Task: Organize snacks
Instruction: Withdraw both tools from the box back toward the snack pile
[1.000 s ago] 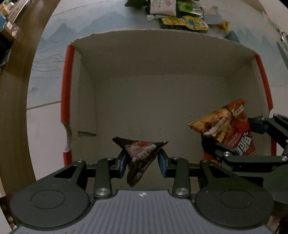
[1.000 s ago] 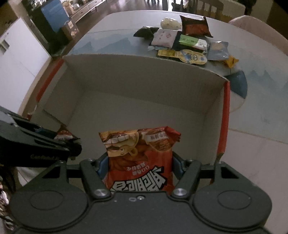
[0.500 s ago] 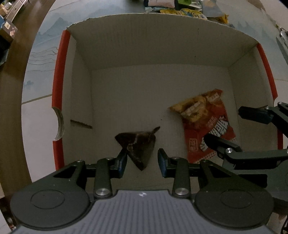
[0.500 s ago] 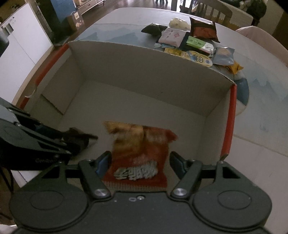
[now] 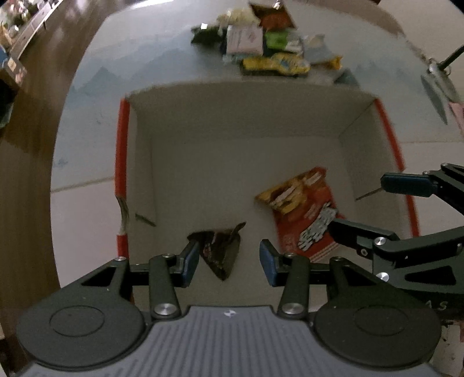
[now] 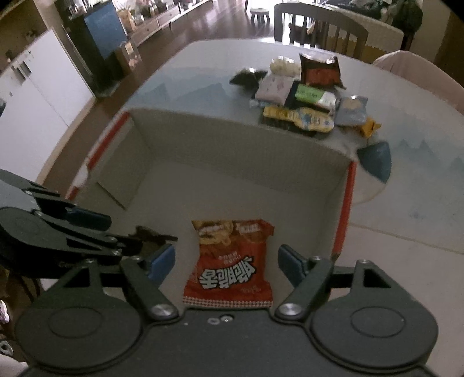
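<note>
A cardboard box point(image 5: 249, 116) point(image 6: 232, 139) with red rims stands on the table. On its floor lie a small dark triangular snack packet point(image 5: 221, 250) point(image 6: 150, 236) and a red-and-yellow chip bag point(image 5: 307, 214) point(image 6: 232, 264). My left gripper point(image 5: 229, 259) hovers above the dark packet with its jaws opening and the pads clear of the packet. Over the chip bag my right gripper point(image 6: 226, 261) point(image 5: 374, 203) is opening too, not touching the bag.
A pile of several snack packets point(image 6: 307, 92) point(image 5: 269, 49) lies on the table beyond the box's far wall. A chair point(image 6: 316, 26) stands at the far table edge. Wooden floor point(image 5: 32, 116) runs along the left side.
Both grippers let go of their snacks, which dropped onto the box floor. Both jaws widened and both grippers rose, so the box looks smaller and the snack pile came into view.
</note>
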`<state>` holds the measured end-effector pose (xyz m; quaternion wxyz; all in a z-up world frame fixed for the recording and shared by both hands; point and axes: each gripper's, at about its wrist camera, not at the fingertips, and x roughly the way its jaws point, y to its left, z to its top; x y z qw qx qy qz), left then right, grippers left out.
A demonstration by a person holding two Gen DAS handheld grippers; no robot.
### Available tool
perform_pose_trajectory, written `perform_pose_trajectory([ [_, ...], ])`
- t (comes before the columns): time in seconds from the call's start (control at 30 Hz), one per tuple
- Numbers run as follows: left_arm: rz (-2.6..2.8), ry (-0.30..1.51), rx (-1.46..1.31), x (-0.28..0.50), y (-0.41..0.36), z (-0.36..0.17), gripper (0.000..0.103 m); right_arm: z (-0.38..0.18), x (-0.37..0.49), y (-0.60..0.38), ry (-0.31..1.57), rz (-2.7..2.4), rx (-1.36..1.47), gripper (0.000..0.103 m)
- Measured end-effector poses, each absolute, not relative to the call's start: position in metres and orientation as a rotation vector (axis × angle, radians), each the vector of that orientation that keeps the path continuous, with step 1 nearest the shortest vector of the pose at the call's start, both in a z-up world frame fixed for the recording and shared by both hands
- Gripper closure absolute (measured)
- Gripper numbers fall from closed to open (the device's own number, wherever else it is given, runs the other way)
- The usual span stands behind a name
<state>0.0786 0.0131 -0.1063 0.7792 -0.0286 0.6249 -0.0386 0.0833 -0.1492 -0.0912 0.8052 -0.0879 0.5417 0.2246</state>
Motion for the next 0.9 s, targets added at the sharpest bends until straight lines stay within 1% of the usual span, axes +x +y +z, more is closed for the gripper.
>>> perform_pose_trajectory([
  [0.1, -0.091, 1.302, -0.052, 0.079, 0.012, -0.089, 0.058, -0.075, 0.084, -0.154, 1.128, 0.48, -0.161, 0.021],
  [0.17, -0.091, 1.266, -0.038, 0.08, 0.011, -0.076, 0.058, -0.066, 0.086, -0.157, 1.105, 0.476, -0.148, 0.02],
  [0.23, -0.088, 1.236, -0.031, 0.082, 0.01, -0.066, 0.053, -0.056, 0.089, -0.161, 1.084, 0.47, -0.137, 0.02],
  [0.27, -0.088, 1.22, -0.032, 0.084, 0.009, -0.06, 0.046, -0.052, 0.09, -0.162, 1.076, 0.467, -0.131, 0.019],
  [0.3, -0.089, 1.205, -0.034, 0.085, 0.01, -0.055, 0.043, -0.049, 0.092, -0.164, 1.068, 0.466, -0.124, 0.018],
  [0.53, -0.087, 1.129, -0.013, 0.101, 0.006, -0.024, 0.043, -0.022, 0.109, -0.178, 1.004, 0.438, -0.093, 0.015],
  [0.57, -0.085, 1.118, -0.011, 0.105, 0.005, -0.019, 0.043, -0.018, 0.113, -0.181, 0.998, 0.428, -0.084, 0.013],
  [0.7, -0.079, 1.081, -0.011, 0.12, 0.005, -0.003, 0.036, -0.006, 0.13, -0.19, 0.975, 0.405, -0.051, 0.008],
  [0.87, -0.07, 1.039, -0.006, 0.142, 0.003, 0.011, 0.035, 0.008, 0.153, -0.198, 0.94, 0.391, -0.042, 0.005],
  [0.9, -0.069, 1.028, -0.004, 0.146, 0.003, 0.013, 0.033, 0.009, 0.158, -0.199, 0.935, 0.388, -0.038, 0.004],
])
